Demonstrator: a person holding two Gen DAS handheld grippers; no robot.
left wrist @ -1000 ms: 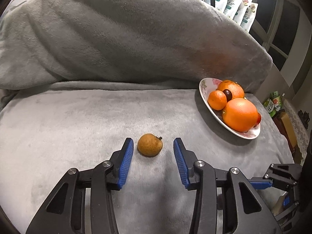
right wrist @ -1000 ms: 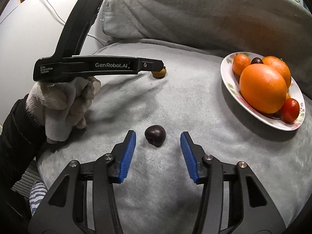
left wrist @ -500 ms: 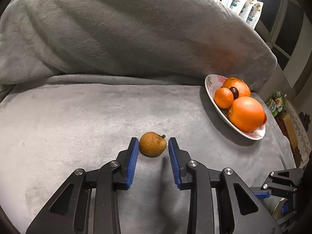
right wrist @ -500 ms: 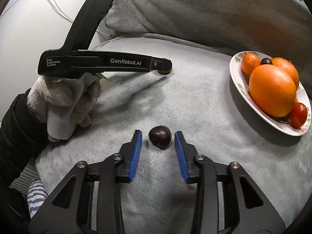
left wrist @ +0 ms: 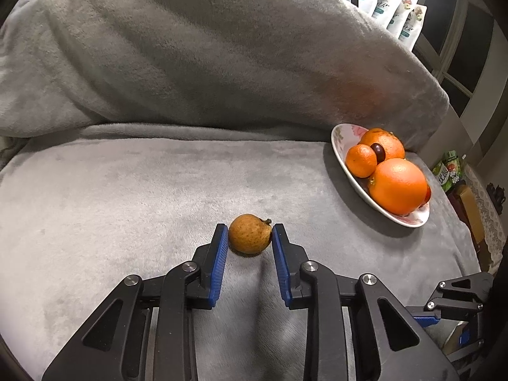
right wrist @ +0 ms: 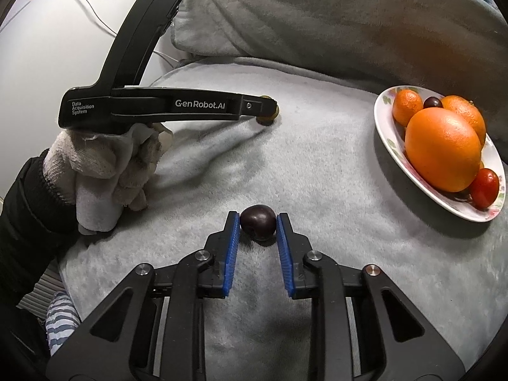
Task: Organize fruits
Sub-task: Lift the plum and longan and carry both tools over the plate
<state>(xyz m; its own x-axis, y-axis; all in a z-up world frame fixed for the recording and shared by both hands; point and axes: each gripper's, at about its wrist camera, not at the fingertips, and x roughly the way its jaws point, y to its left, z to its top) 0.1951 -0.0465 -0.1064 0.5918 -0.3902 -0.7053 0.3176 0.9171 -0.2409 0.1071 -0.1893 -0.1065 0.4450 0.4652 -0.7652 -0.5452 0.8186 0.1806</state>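
Observation:
A brown speckled round fruit (left wrist: pixel 249 237) lies on the grey blanket, and my left gripper (left wrist: pixel 250 234) is shut on it, both blue pads against its sides. In the right wrist view that same left gripper (right wrist: pixel 268 112) hides most of this fruit. A dark cherry (right wrist: pixel 257 226) sits on the blanket, and the jaws of my right gripper (right wrist: pixel 257 222) are closing tight on it, pads touching both sides. At the right stands a flowered plate (left wrist: pixel 339 146) (right wrist: pixel 385 127) with a large orange (right wrist: pixel 443 149), smaller oranges, another dark cherry (left wrist: pixel 377 151) and a red tomato (right wrist: pixel 484 187).
A thick grey blanket roll (left wrist: pixel 222 63) rises like a wall behind the flat seat. A gloved hand (right wrist: pixel 104 165) with a dark sleeve holds the left gripper. Packets (left wrist: pixel 390 9) stand at the back right, and bottles and boxes (left wrist: pixel 451 171) lie beyond the right edge.
Both grippers have closed from wide open onto their fruit: the left on the brown fruit, the right on the dark cherry. Both fruits still rest on the blanket.

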